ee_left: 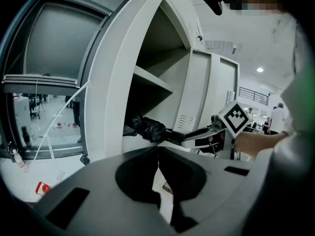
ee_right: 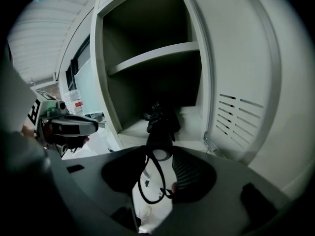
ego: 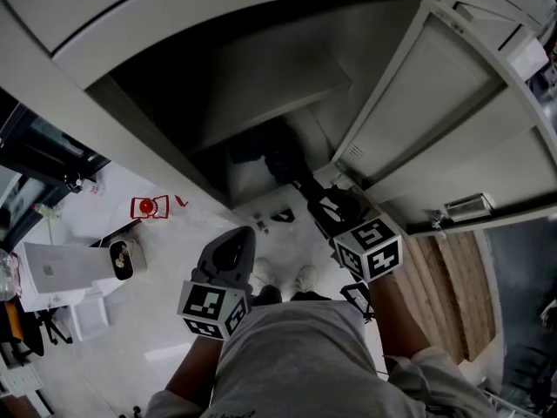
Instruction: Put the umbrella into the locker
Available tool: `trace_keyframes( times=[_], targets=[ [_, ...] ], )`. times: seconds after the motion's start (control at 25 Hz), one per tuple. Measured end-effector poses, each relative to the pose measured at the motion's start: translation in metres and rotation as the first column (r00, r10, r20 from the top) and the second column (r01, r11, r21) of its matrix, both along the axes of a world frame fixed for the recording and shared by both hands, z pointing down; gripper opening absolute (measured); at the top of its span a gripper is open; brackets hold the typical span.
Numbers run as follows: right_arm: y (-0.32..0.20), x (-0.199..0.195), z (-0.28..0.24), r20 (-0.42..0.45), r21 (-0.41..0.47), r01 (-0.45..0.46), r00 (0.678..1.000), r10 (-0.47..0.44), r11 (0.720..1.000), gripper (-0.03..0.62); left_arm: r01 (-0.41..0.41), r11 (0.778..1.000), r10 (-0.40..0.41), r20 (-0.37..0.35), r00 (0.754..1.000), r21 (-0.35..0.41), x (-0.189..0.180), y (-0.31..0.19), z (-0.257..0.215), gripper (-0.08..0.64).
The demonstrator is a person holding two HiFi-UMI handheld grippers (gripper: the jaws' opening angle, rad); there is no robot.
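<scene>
Step in hand: placing, late stage. The locker (ee_left: 115,82) stood open, its door (ego: 435,85) swung out to the right. The black folded umbrella (ee_right: 161,122) had its canopy end inside the compartment below the shelf (ee_right: 157,58), apparently resting on the compartment floor. Its handle end pointed out toward the opening.

The right gripper (ee_right: 160,152) was clamped on the umbrella's handle, 1 jaw on each side. The wrist strap (ee_right: 147,188) hung in a loop below. The left gripper (ee_left: 157,150) had its 2 jaws together with nothing between them. It was held low beside the right one, apart from the locker, with no part in this step.

Judgement: the umbrella was mostly in but not released. The next move calls for easing the handle a little deeper so nothing overhangs the front edge. After that, open the right jaws and back straight out without catching the strap. The door probably wants closing afterwards, and the idle left gripper looked free for that.
</scene>
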State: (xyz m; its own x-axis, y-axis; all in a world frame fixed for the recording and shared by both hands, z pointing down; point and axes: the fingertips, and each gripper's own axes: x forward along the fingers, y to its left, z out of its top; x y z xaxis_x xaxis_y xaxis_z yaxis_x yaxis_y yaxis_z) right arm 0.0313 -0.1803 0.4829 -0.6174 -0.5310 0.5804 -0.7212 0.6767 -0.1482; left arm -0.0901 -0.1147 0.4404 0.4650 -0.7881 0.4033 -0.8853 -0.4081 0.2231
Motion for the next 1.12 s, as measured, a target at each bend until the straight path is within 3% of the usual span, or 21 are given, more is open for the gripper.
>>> trace_keyframes(
  times=[0.64,1.12],
  targets=[
    [-0.035,-0.035,-0.006,0.011,0.024,0.01,1.0,-0.011,1.0,0.183,0.052,0.999,-0.052,0.001,0.999,-0.003,-0.027,-0.003,0.002,0.017],
    [-0.059,-0.051,0.006,-0.031,0.026,0.039,0.999,-0.038,0.999,0.183,0.097,0.995,-0.097,0.005,0.995,-0.01,-0.048,-0.001,0.004,0.017]
  ],
)
